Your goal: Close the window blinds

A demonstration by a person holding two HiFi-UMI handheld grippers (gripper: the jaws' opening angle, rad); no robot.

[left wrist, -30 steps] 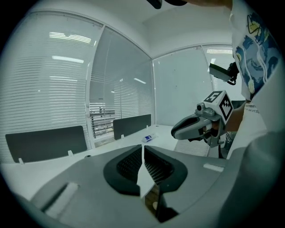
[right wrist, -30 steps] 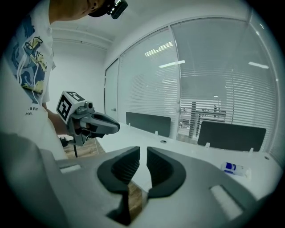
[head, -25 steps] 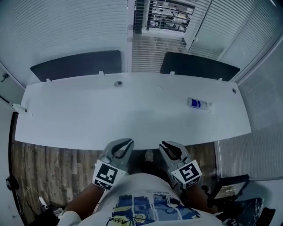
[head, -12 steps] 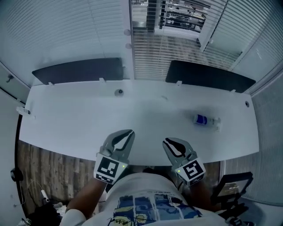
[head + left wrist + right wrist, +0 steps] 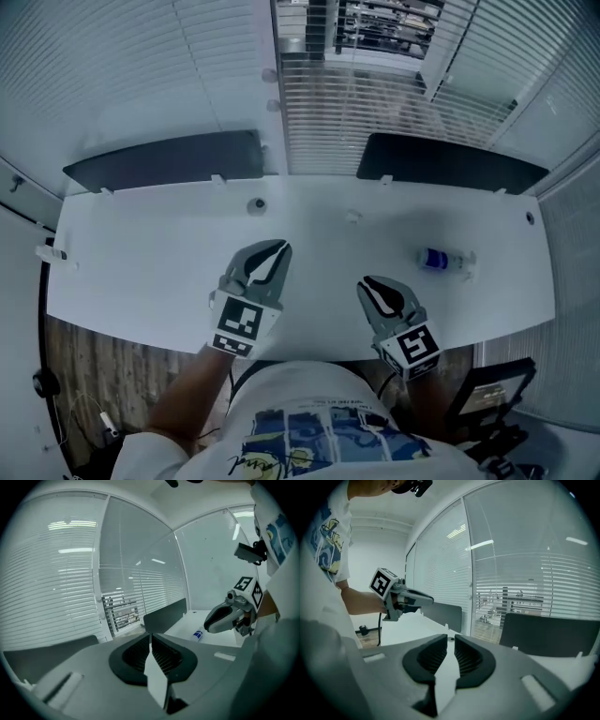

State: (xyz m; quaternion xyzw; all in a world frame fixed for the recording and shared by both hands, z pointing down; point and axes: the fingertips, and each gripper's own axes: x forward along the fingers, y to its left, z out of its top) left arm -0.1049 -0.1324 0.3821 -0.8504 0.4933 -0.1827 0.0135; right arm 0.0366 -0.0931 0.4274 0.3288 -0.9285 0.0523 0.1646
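Observation:
The window blinds (image 5: 375,94) hang behind the white desk (image 5: 141,253). Their middle section has its slats turned open, with shelving visible through them; the left section (image 5: 112,75) looks closed. My left gripper (image 5: 273,249) hovers over the desk's near middle, jaws together and empty, pointing at the blinds. My right gripper (image 5: 371,283) is beside it, a little nearer to me, shut and empty as well. In the left gripper view the blinds (image 5: 47,588) fill the left side beyond my left gripper (image 5: 150,637). The right gripper view shows the slatted pane (image 5: 511,602) ahead of my right gripper (image 5: 450,641).
Two dark panels (image 5: 164,159) (image 5: 450,161) stand along the desk's far edge. A small bottle with a blue label (image 5: 441,260) lies on the desk at the right. A round grommet (image 5: 257,203) sits near the back. A dark chair (image 5: 483,398) is at lower right.
Both grippers have moved forward from the desk's front edge to over its surface, toward the blinds. The left one has gone further than the right. Neither has opened.

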